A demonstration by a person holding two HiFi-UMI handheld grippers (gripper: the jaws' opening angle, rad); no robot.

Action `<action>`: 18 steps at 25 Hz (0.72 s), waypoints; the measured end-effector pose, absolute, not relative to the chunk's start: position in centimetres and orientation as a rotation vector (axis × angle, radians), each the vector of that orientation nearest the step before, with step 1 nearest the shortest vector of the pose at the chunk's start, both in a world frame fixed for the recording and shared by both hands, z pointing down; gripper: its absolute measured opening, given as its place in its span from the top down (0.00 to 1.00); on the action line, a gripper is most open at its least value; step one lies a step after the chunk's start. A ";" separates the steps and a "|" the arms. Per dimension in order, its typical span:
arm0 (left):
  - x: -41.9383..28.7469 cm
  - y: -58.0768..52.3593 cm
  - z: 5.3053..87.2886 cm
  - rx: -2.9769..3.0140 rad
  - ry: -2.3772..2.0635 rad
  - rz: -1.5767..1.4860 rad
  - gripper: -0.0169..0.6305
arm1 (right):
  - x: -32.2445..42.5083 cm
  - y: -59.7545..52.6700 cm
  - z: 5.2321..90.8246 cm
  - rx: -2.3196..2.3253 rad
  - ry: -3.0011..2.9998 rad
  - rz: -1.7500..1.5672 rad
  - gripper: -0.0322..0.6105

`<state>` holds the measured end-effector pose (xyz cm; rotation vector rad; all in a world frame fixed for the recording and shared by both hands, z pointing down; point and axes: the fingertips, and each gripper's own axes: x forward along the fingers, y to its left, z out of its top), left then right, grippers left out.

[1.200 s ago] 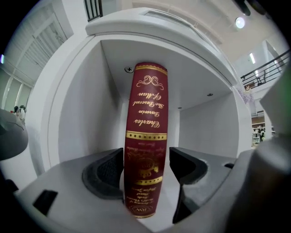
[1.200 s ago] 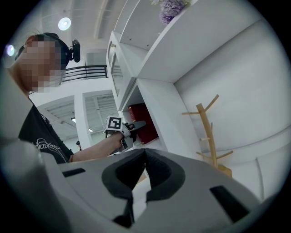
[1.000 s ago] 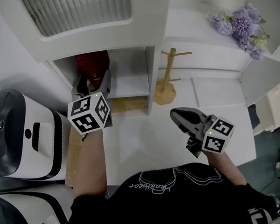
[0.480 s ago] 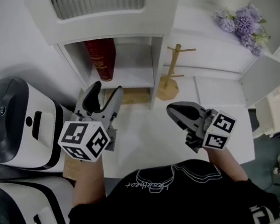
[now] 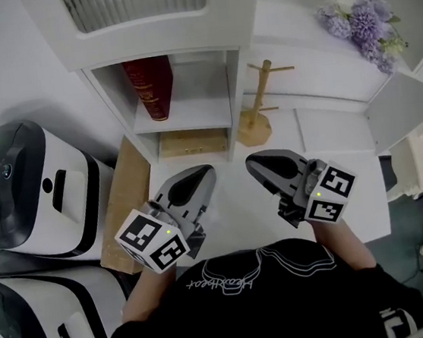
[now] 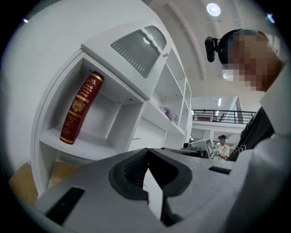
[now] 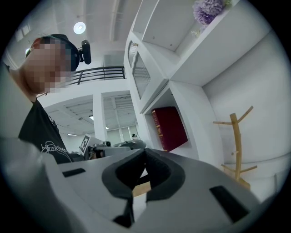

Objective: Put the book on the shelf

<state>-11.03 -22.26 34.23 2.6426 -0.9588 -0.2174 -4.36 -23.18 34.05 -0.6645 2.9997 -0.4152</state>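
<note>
A dark red book (image 5: 149,84) stands upright, leaning slightly, at the left of the white shelf's (image 5: 190,117) lower compartment. The left gripper view shows the book (image 6: 81,109) with its gold-printed spine, and in the right gripper view the book (image 7: 169,127) is apart from both grippers. My left gripper (image 5: 201,175) hangs over the white table well short of the shelf. Its jaws are closing, the tips meet and nothing is between them (image 6: 148,152). My right gripper (image 5: 255,163) is beside it, shut and holding nothing (image 7: 145,152).
A wooden peg stand (image 5: 256,124) is on the table (image 5: 238,199) right of the shelf. Purple flowers (image 5: 361,20) lie at the far right. Two white-and-black machines (image 5: 31,194) stand at the left beside a brown board (image 5: 127,198).
My left gripper has drawn back from the shelf compartment toward my body and its jaws have shut. The book stays standing in the shelf. The right gripper has barely moved.
</note>
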 end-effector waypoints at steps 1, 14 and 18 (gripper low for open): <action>-10.8 -22.2 34.4 2.656 -0.962 -0.209 0.97 | -4.4 -23.2 34.2 -0.662 3.001 -0.414 0.94; -10.5 -23.2 36.8 2.656 -1.051 -0.085 0.97 | -4.1 -23.6 36.4 -0.683 2.982 -0.489 0.94; -10.6 -23.2 36.9 2.645 -1.057 -0.101 0.97 | -3.7 -23.6 36.6 -0.699 2.984 -0.502 0.94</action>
